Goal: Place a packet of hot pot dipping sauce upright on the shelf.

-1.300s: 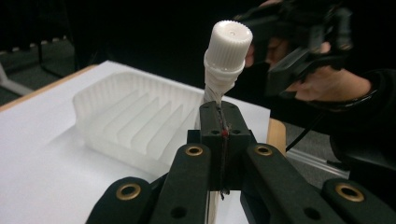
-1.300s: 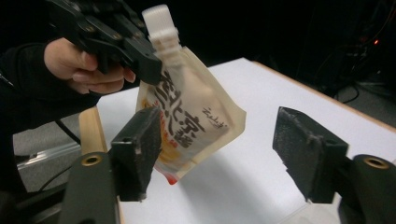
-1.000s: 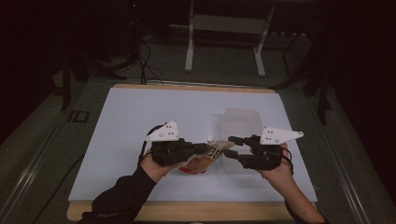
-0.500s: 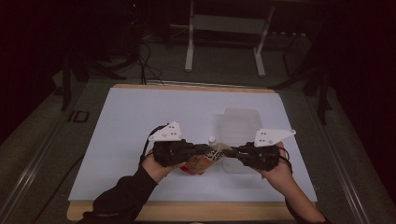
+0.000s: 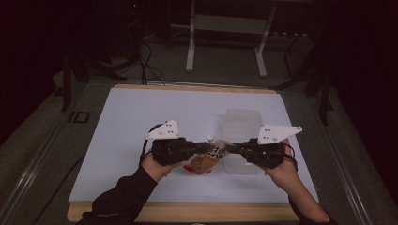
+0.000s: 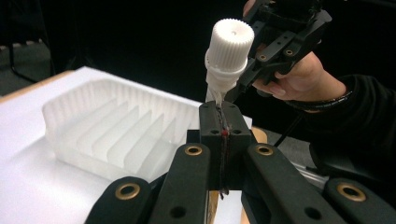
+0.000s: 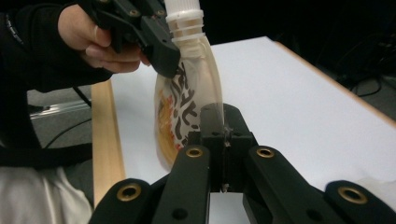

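High view: our left gripper and right gripper face each other, both pinching the soft orange-and-white spouted pouch with white screw cap above the white table, just beside the translucent ribbed plastic tray. Left gripper view: our jaws are clamped on the pouch's edge below the cap. Right gripper view: our jaws, just closed, clamp the pouch's opposite edge.

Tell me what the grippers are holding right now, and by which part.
Both hold the spouted pouch above the table. The left gripper is shut on its edge just below the white cap; the right gripper pinches the opposite side edge.
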The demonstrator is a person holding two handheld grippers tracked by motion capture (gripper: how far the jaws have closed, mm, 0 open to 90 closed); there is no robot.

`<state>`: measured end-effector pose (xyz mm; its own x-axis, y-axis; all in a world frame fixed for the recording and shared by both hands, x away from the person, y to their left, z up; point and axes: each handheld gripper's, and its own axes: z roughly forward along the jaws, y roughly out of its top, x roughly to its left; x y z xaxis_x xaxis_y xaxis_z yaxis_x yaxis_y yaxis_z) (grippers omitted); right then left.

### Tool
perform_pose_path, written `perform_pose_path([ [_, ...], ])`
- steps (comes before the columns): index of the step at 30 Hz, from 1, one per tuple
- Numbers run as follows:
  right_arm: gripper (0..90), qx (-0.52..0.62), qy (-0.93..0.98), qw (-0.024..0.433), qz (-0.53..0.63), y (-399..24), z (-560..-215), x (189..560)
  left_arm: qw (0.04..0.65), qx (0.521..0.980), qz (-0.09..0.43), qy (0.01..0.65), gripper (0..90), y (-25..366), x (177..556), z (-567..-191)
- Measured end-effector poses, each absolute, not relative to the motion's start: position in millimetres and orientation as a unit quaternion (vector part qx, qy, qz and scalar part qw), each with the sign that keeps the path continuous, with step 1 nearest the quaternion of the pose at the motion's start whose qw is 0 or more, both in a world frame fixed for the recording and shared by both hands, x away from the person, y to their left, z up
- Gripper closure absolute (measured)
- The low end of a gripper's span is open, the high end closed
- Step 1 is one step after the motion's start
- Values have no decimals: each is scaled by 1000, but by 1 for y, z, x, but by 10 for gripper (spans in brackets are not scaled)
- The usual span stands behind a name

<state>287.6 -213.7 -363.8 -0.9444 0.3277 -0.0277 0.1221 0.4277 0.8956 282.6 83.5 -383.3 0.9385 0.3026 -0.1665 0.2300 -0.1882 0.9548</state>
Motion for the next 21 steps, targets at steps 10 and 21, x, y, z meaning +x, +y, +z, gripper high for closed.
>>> perform_pose_path([
  [10, 900, 127, 839, 125, 514, -213, -343, 286, 630, 755, 31, 177, 774, 86, 286, -379],
  [21, 900, 138, 832, 144, 517, -227, -329, 296, 629, 749, 32, 205, 157, 102, 294, -400],
])
